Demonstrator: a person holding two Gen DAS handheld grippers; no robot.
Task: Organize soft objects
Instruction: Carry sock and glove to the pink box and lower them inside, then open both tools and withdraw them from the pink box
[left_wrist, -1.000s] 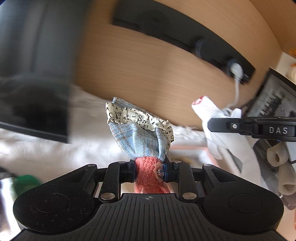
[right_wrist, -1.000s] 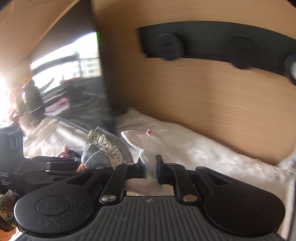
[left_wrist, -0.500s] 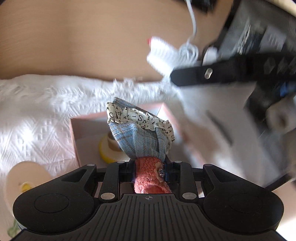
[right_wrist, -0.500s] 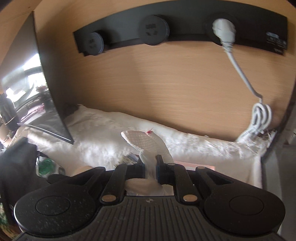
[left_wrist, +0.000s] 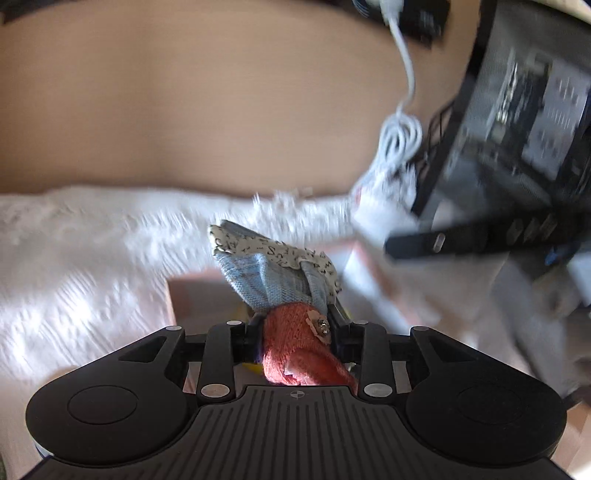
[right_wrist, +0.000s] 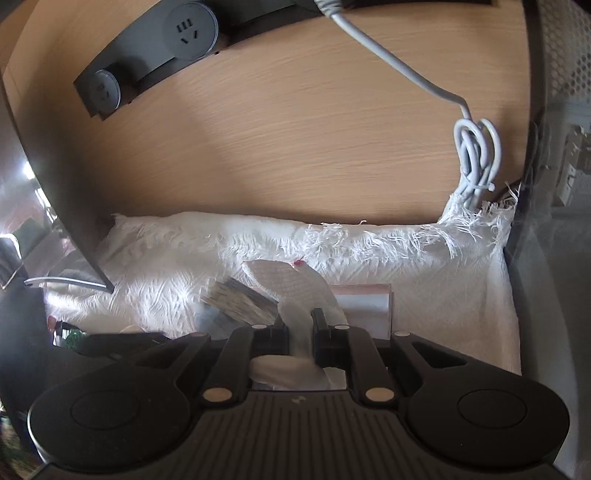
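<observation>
Carrying both soft items above the pink box (left_wrist: 192, 295): left claw (left_wrist: 295, 328) is clamping the blue-and-coral knit glove (left_wrist: 273, 280), right claw (right_wrist: 299, 328) is pinching the white cloth glove (right_wrist: 288, 284). Neither is dropped in yet; both placements are remaining. White towel (right_wrist: 166, 266) is covering the surface below.

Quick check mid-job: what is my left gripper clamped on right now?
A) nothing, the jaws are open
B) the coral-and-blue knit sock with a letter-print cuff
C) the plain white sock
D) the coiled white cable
B: the left gripper is shut on the coral-and-blue knit sock.
</observation>
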